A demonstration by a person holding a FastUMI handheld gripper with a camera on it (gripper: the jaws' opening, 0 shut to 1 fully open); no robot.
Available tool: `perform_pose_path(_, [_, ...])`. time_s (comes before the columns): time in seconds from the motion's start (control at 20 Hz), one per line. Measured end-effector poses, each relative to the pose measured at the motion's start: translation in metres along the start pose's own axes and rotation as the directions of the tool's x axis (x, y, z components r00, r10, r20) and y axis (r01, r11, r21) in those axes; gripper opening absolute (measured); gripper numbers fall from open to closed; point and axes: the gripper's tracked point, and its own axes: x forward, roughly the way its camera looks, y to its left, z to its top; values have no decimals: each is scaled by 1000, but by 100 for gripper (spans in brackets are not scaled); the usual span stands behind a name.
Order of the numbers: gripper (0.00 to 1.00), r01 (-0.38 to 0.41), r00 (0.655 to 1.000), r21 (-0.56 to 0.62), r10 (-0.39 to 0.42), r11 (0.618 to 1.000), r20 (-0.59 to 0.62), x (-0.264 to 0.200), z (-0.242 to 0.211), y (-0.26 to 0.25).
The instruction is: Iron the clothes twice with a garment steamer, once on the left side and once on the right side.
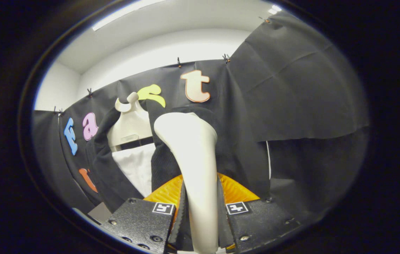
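White steamer [189, 141] in gripper [200, 211], against jacket [242, 151]

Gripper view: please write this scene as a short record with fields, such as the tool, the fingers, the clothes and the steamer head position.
tool: white garment steamer, handle upright between the fingers
gripper: shut on the steamer handle, one finger pressing on each side
clothes: dark jacket over a white shirt, hung on a pale mannequin torso
steamer head: up against the jacket front panel, just beside the open shirt area; actual contact cannot be confirmed
backdrop: black cloth wall behind the clothes
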Motion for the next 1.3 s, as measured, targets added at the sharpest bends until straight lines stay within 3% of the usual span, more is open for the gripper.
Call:
perform_pose_path(0.25, [41, 42, 999, -43, -43, 998, -25, 14, -19, 3])
perform_pose_path(1.3, [40, 98, 984, -132, -115, 986, -133, -11, -119, -6])
